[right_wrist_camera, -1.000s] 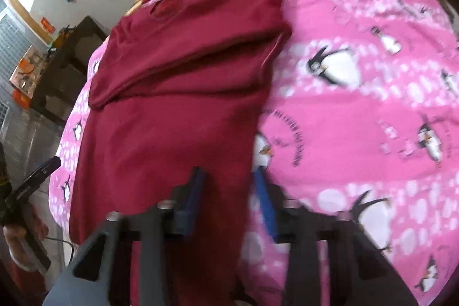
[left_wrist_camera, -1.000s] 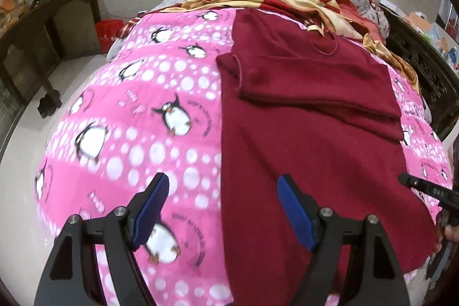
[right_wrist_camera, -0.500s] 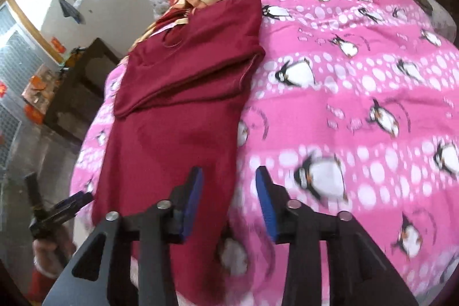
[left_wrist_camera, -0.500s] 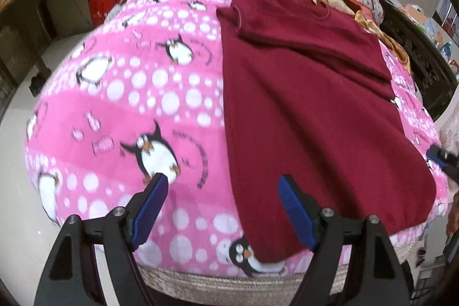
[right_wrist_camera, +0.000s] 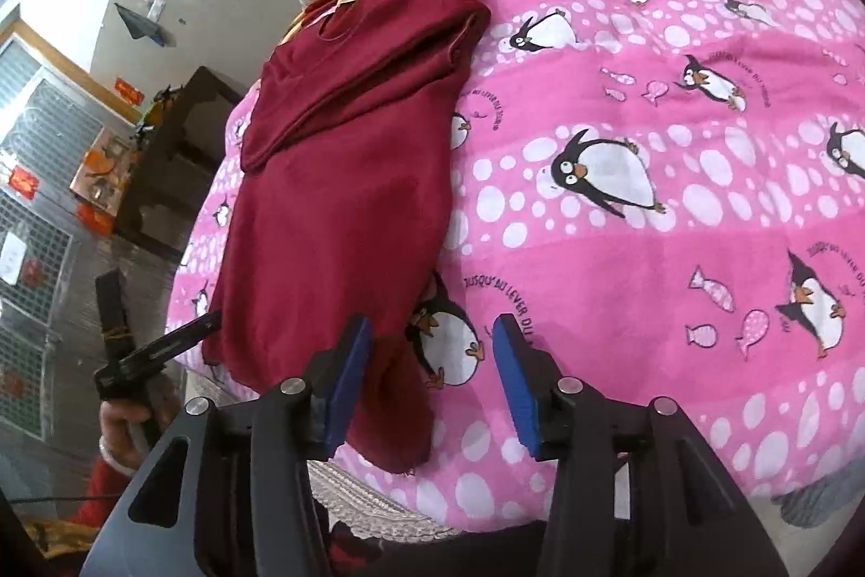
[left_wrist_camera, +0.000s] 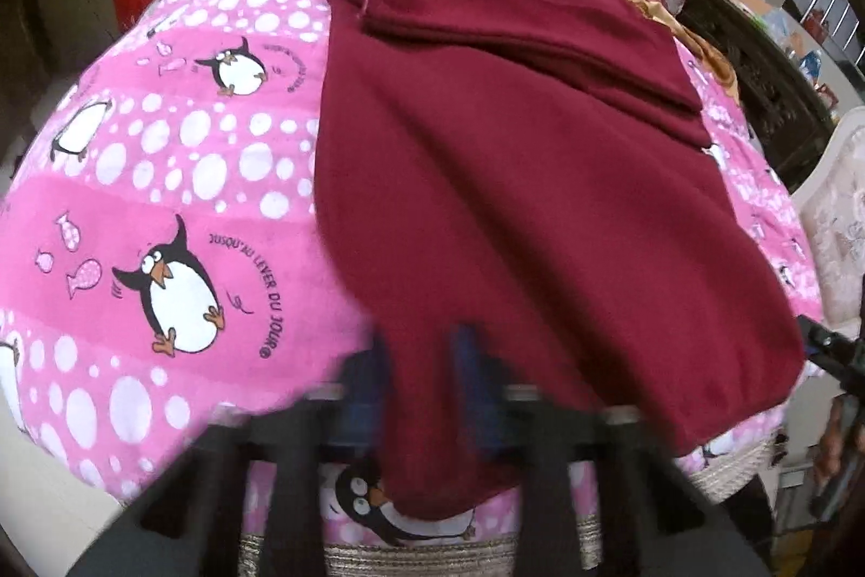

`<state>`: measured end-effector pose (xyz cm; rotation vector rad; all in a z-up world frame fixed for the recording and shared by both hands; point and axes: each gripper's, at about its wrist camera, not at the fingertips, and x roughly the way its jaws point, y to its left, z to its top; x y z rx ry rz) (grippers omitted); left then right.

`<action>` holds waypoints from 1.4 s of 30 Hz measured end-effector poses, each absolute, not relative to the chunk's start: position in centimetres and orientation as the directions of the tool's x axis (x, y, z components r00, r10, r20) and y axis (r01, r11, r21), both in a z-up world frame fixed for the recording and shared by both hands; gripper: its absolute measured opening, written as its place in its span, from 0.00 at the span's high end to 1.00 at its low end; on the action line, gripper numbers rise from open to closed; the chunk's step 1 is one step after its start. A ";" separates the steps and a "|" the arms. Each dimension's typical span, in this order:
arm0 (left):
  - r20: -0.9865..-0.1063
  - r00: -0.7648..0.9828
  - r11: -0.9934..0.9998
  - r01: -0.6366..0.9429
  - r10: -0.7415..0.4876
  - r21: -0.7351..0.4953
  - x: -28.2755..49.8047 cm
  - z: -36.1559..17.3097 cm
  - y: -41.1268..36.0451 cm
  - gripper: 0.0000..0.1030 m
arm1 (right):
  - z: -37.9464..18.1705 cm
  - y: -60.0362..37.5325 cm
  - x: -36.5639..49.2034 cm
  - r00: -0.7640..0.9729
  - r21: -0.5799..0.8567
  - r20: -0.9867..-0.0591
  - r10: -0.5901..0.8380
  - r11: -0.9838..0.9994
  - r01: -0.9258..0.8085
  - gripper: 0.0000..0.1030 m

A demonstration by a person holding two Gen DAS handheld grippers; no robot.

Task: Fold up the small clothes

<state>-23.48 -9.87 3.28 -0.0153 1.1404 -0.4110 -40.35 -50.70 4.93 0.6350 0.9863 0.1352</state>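
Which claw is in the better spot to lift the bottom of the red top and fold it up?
Left. The left claw is already shut on the near corner of the dark red top. The right claw is opening beside the other corner, with only the pink penguin blanket between its pads.

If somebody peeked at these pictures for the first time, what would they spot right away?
First, the bright pink blanket with cartoon penguins and white dots, covering the whole bed. Next, the dark red shirt lying flat along it, its top part already folded over at the far end and its bottom edge hanging off the near side of the bed. The left gripper is pinched shut on that near edge, while the right gripper is opening beside the shirt's corner, holding nothing.
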 end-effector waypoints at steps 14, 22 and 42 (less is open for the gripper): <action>-0.876 0.331 0.924 0.278 -0.350 -0.264 -24.3 4.0 -5.5 0.92 | 4.0 -48.5 -40.2 0.500 0.545 -0.752 0.429 0.832 0.106 0.43; -0.863 0.331 0.915 0.264 -0.382 -0.304 -24.0 3.8 -6.8 0.34 | 3.9 -48.3 -39.4 0.474 0.637 -0.697 0.538 0.768 0.065 0.40; -0.711 0.482 0.858 0.317 -0.512 -0.403 -15.0 13.1 -8.0 0.92 | 11.9 -51.4 -29.9 0.698 0.684 -0.481 0.531 0.725 -0.081 0.85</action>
